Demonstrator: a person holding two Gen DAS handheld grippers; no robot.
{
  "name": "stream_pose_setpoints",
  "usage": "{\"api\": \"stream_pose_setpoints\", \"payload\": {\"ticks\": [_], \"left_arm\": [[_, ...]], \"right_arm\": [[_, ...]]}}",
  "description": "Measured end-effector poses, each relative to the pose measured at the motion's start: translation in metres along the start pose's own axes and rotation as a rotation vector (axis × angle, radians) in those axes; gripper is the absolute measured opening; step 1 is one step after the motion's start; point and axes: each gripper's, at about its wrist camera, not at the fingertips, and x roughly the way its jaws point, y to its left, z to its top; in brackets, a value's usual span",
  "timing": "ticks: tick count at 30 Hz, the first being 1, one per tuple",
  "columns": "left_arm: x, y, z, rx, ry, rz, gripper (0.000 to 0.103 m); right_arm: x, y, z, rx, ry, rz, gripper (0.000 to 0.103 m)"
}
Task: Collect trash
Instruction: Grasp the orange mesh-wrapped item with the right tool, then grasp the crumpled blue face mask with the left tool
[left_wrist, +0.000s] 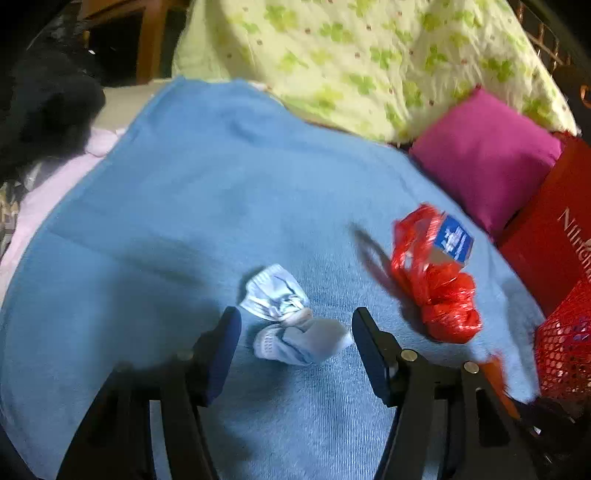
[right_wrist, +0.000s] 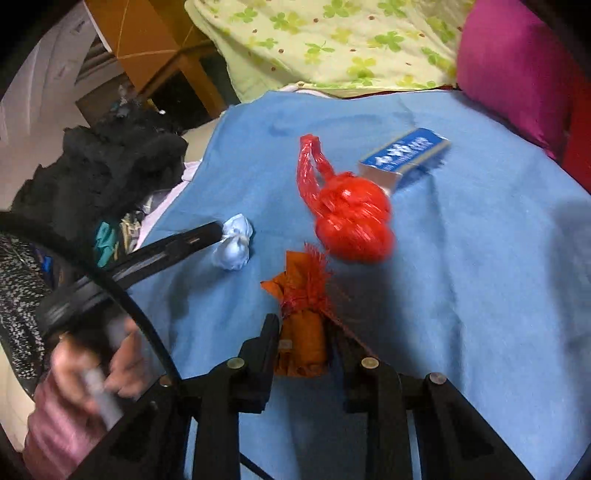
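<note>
Two wrist views of trash scattered on a blue blanket (left_wrist: 184, 206) spread over a bed.

Left view: my left hand-held gripper (left_wrist: 295, 325) stands with its jaws apart, and a pale blue wad (left_wrist: 291, 314) lies on the blanket directly ahead, in the gap between the two fingers. The wad's long axis runs roughly along the line the gripper points, so the fingers flank its narrow sides. I judge that neither pad touches it yet, though motion blur makes this uncertain. This is the relation the next move turns on: the wad is already centred, so a short advance and a squeeze should take it.

Right view: my right hand-held gripper (right_wrist: 304, 332) is clamped on an orange scrap (right_wrist: 301, 332) with red mesh gathered around it. The scrap stands lengthwise between the fingers and juts out past their tips.

Remaining pieces: a red bag (right_wrist: 351, 221), knotted, lies beyond the right gripper's tips, and a blue carton (right_wrist: 404, 155) lies just past the bag, touching or nearly touching it. Both sit to the right of the wad, nearer my right hand than my left. A red mesh basket (left_wrist: 565, 347) shows at the right edge of the left view; I take it for the bin.
</note>
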Motion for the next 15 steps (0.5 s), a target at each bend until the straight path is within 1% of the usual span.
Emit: {"api": "stream_pose_setpoints", "payload": {"ticks": [3, 4, 5, 6, 7, 8, 10, 13, 15], "left_arm": [[0.017, 0.006, 0.002, -0.037, 0.049, 0.013, 0.063], [0.020, 0.008, 0.002, -0.049, 0.058, 0.009, 0.060], [0.022, 0.011, 0.002, -0.060, 0.067, 0.001, 0.048], [0.025, 0.012, 0.002, -0.068, 0.077, -0.009, 0.046], [0.024, 0.014, 0.001, -0.070, 0.076, -0.013, 0.042], [0.023, 0.014, 0.001, -0.068, 0.069, -0.016, 0.032], [0.016, 0.011, 0.000, -0.050, 0.055, -0.014, 0.025], [0.004, 0.007, -0.004, -0.021, 0.033, -0.013, 0.023], [-0.008, 0.003, -0.008, 0.009, 0.005, 0.006, 0.023]], "right_arm": [[-0.012, -0.004, -0.013, 0.013, -0.004, -0.015, 0.027], [-0.015, -0.004, -0.016, 0.014, -0.004, -0.019, 0.028], [-0.016, -0.005, -0.018, 0.015, -0.002, -0.022, 0.028], [-0.018, -0.005, -0.020, 0.018, -0.001, -0.024, 0.027], [-0.018, -0.005, -0.020, 0.020, -0.001, -0.024, 0.027], [-0.021, -0.005, -0.022, 0.023, -0.002, -0.023, 0.027], [-0.025, -0.003, -0.021, 0.023, -0.007, -0.021, 0.027], [-0.035, 0.004, -0.020, 0.005, -0.031, -0.026, 0.027], [-0.042, 0.005, -0.020, -0.006, -0.049, -0.034, 0.027]]}}
